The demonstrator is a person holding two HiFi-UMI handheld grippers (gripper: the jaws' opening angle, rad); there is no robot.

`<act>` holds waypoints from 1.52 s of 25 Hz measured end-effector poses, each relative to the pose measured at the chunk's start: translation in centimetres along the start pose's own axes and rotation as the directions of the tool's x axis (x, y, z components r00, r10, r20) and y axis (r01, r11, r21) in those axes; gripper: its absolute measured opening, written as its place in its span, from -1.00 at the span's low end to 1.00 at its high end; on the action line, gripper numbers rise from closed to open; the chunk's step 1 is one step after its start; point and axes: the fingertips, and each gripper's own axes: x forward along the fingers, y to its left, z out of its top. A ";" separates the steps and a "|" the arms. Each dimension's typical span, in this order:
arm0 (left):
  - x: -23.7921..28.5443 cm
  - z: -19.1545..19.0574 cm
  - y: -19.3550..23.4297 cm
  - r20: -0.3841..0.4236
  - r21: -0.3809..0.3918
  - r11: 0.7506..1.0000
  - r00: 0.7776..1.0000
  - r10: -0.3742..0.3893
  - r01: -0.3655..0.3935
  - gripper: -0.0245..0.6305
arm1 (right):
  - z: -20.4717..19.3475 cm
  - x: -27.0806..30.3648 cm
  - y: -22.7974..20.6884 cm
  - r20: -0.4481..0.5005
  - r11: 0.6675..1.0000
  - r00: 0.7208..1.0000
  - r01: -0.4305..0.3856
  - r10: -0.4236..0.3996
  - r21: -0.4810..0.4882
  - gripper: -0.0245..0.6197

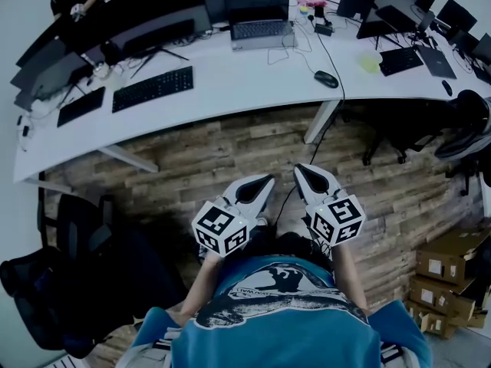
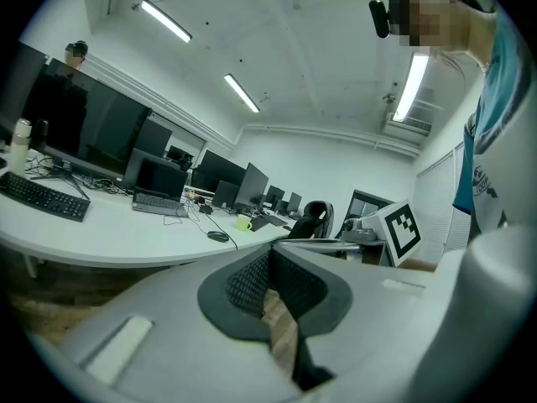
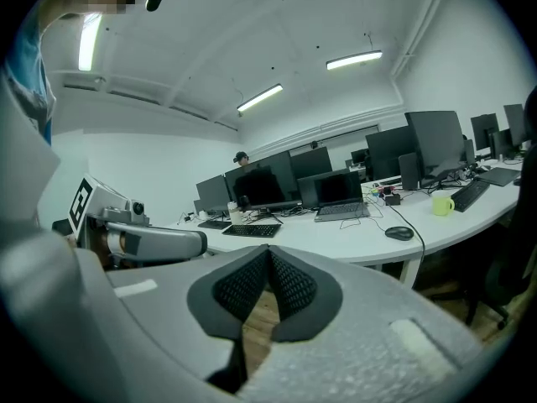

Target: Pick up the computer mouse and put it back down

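Lower centre of the head view: the white left gripper (image 1: pixel 267 179), with its marker cube, has its jaws pressed together on nothing. Just right of it, the white right gripper (image 1: pixel 300 169) is likewise closed and empty. The small black computer mouse (image 1: pixel 326 79) lies further up and right on the curved white desk (image 1: pixel 245 90), well apart from both. Best to step closer, then part the jaws before straddling its sides.

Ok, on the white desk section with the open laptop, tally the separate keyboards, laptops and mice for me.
Keyboards: 2
Open laptop: 1
Computer mouse: 1
Total: 4
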 end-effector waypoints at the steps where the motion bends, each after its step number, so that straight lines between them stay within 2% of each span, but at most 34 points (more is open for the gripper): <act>1: -0.2 -0.1 0.2 -0.003 0.001 1.000 1.000 -0.006 0.006 -0.89 | -0.1 0.1 0.1 0.001 1.000 1.000 0.009 -0.009 0.003 -0.92; 8: -0.3 -0.7 1.4 -0.018 -0.019 0.999 0.999 -0.037 0.037 -0.89 | -1.2 0.4 0.2 -0.025 0.998 0.998 0.052 -0.051 0.021 -0.92; 17: 2.4 -0.4 2.1 -0.028 -0.028 0.998 0.998 -0.057 0.057 -0.89 | -1.0 1.2 -2.4 -0.035 0.997 0.997 0.071 -0.069 0.044 -0.92; 26: 8.8 0.7 4.7 -0.029 -0.041 0.999 0.999 0.031 -0.032 -0.89 | 0.4 3.4 -9.2 -0.051 0.999 0.999 0.004 -0.002 0.051 -0.92; 31: 14.3 2.9 5.8 0.007 -0.059 0.995 0.996 0.085 -0.084 -0.89 | 2.7 4.5 -14.7 -0.067 0.998 0.997 -0.045 0.047 0.037 -0.92; 38: 20.6 3.8 6.5 0.003 -0.078 0.984 0.987 0.164 -0.163 -0.89 | 4.6 5.2 -21.9 -0.083 0.995 0.992 -0.090 0.094 0.047 -0.92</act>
